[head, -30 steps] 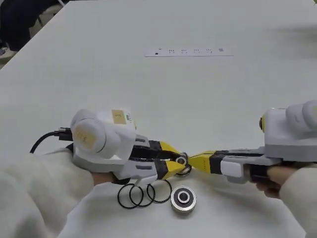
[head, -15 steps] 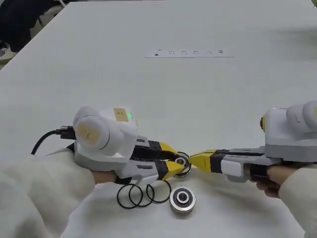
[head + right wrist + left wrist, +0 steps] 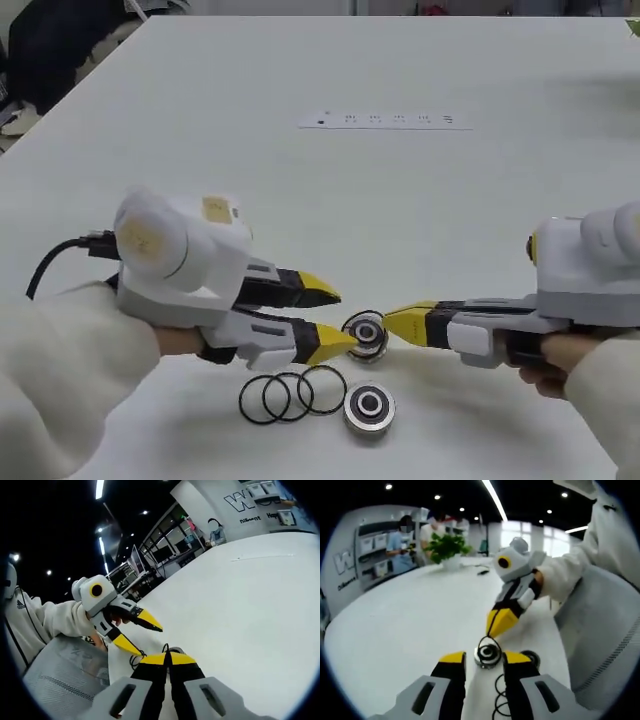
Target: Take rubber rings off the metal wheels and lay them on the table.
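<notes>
The right tongs were pinched shut on the rubber ring of the metal wheel at their tips, while the left tongs gaped open just beside it, so it seemed best for the left to grab the wheel tight first, then for the right to pull the ring off slowly.

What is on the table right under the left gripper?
Three loose rubber rings overlap in a row, a metal wheel beside them. The table farther back, beneath the body of the left gripper, is covered.
</notes>
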`<action>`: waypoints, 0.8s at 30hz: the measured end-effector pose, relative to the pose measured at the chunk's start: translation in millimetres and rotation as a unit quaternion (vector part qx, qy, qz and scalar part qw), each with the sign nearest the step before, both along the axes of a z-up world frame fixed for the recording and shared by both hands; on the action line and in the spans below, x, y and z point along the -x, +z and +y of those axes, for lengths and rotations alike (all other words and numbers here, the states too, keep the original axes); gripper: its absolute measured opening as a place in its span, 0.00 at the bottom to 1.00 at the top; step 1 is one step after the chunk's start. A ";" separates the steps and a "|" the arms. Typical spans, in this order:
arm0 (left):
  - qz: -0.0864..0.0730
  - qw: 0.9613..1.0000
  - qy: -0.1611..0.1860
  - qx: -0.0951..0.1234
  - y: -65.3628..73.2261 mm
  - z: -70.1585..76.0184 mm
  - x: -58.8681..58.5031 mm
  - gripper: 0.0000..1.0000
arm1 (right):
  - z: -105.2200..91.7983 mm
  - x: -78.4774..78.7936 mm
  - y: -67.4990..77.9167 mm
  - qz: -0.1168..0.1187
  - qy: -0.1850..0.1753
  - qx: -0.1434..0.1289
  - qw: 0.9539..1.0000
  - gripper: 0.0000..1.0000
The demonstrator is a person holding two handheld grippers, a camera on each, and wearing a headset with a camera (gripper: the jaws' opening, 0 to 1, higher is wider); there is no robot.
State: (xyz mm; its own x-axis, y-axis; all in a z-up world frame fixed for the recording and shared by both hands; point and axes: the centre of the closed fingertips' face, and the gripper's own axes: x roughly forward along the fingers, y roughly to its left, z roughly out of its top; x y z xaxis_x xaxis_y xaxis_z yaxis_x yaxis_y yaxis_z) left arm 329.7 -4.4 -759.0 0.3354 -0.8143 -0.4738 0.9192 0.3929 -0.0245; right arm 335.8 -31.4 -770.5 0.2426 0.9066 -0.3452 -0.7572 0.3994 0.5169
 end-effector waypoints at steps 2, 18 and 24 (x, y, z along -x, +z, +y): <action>-0.004 1.000 0.001 0.001 7.2 3.8 1.1 0.33 | -0.8 -1.4 3.9 -0.002 -0.003 -0.002 1.000 0.00; -0.033 0.999 0.006 -0.006 43.3 36.7 21.9 0.51 | -5.1 -5.5 26.8 -0.022 -0.008 -0.008 1.000 0.00; -0.038 0.999 0.002 -0.016 48.1 47.1 33.5 0.55 | -1.6 -2.8 35.5 -0.029 -0.001 -0.012 1.000 0.00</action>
State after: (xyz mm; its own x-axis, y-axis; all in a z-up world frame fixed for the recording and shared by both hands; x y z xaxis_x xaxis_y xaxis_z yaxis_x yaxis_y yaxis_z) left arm 296.2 42.7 -710.9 0.3741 -0.7978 -0.4728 0.9167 0.3954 0.0580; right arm 338.6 -33.0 -735.0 0.2624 0.9140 -0.3093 -0.7852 0.3886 0.4822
